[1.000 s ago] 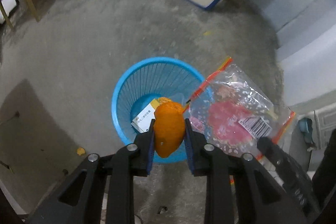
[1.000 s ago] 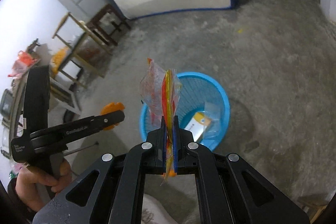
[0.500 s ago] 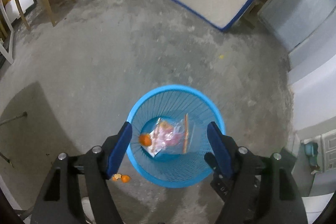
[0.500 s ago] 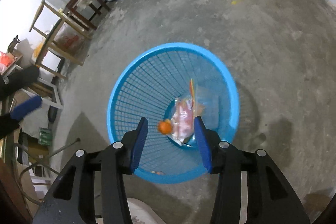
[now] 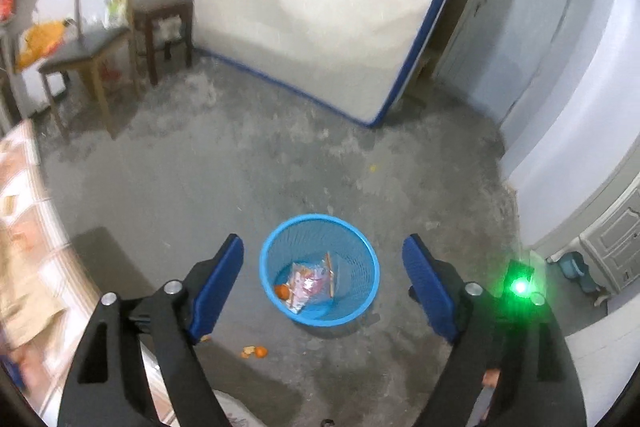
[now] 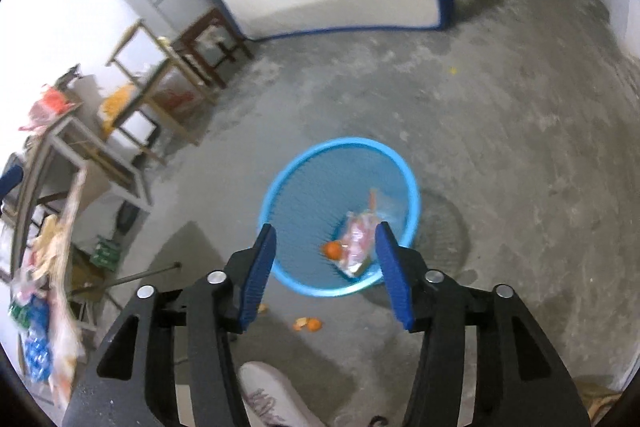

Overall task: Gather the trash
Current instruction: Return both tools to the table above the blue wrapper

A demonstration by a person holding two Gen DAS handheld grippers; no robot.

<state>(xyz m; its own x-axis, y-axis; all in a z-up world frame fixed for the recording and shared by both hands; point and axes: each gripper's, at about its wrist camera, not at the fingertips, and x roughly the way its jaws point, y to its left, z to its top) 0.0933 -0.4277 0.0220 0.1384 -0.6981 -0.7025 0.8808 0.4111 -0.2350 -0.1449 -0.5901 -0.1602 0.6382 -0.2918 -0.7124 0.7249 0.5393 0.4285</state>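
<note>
Blue mesh bin (image 5: 319, 269) sat lower centre of the left wrist view, on bare concrete. Inside lay a crinkly clear plastic bag (image 5: 310, 282) with pink print and an orange peel piece (image 5: 282, 291), so I read those two as collected. Left to do: small orange scraps (image 5: 254, 351) on the floor just below the bin, also seen in the right view (image 6: 307, 323). My left gripper (image 5: 322, 285) had its jaws opening with nothing between them; right gripper (image 6: 326, 267) likewise opening, nothing held. Bin wall looked like thin ribbed plastic with a smooth round rim.
</note>
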